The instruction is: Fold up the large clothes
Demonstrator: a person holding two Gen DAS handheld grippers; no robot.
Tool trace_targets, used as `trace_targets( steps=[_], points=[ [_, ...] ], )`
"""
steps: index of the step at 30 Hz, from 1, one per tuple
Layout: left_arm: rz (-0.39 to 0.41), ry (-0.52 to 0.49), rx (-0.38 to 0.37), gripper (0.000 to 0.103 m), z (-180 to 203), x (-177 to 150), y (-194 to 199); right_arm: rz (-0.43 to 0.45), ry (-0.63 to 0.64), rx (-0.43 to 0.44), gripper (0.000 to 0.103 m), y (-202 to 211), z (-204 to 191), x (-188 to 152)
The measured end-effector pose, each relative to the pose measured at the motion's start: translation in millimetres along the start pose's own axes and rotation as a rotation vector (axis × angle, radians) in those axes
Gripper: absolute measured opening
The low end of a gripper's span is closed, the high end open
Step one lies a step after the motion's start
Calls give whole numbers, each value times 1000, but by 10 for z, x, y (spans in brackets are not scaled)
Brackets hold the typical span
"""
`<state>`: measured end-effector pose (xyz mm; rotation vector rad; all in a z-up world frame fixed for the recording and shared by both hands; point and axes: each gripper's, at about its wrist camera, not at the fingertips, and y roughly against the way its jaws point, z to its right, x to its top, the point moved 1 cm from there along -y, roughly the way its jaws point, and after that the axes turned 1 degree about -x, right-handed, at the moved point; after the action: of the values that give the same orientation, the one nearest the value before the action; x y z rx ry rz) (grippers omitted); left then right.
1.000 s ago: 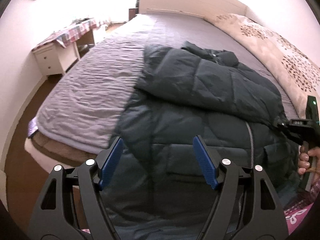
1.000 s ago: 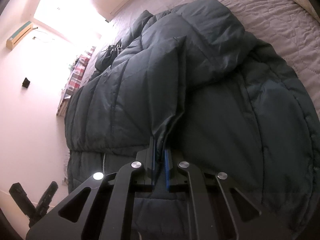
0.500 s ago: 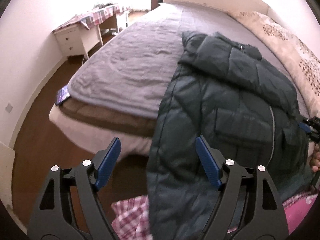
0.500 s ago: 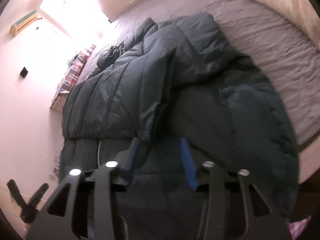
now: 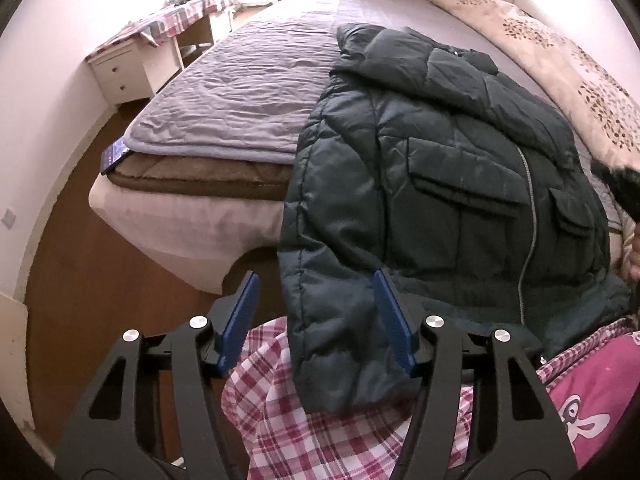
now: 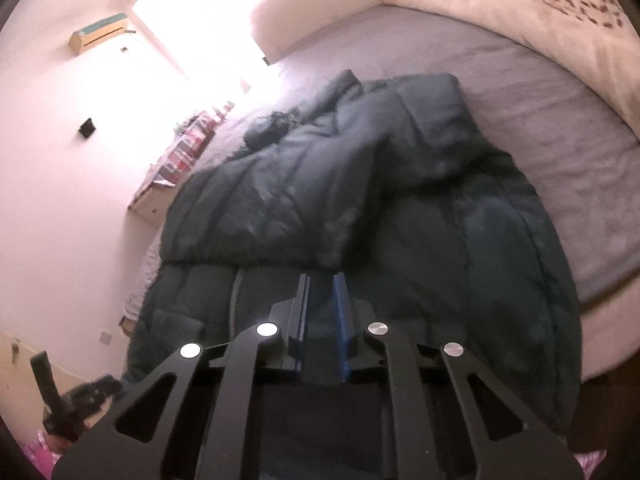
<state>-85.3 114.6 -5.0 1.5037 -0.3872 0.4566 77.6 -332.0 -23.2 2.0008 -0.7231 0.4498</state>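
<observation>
The left gripper (image 5: 316, 320) jaws, just narrowing, stand half open around the jacket (image 5: 440, 184) hem hanging off the bed (image 5: 240, 92) edge, apparently to lift it, while the right gripper (image 6: 322, 312) jaws, nearly closed, hold nothing.

Left gripper (image 5: 314, 322) fingers closing, still wide; right gripper (image 6: 322, 312) closing, apparently narrow gap, nothing between.
</observation>
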Motion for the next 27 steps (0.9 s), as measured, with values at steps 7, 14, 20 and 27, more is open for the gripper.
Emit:
trace_targets(
  steps=[7, 14, 20, 27],
  points=[
    [-26, 8, -13, 59, -42, -73, 5, -193, -80, -101, 11, -671, 165, 138],
    [-95, 9, -59, 65, -56, -97, -86, -200, -61, -75, 7, -309, 202, 13],
    [-117, 14, -75, 67, -92, -177, -152, -159, -60, -62, 7, 398, 377, -283],
    [-127, 27, -164, 42, -54, -173, -194, -185, -104, -117, 7, 775, 606, -563]
  ],
)
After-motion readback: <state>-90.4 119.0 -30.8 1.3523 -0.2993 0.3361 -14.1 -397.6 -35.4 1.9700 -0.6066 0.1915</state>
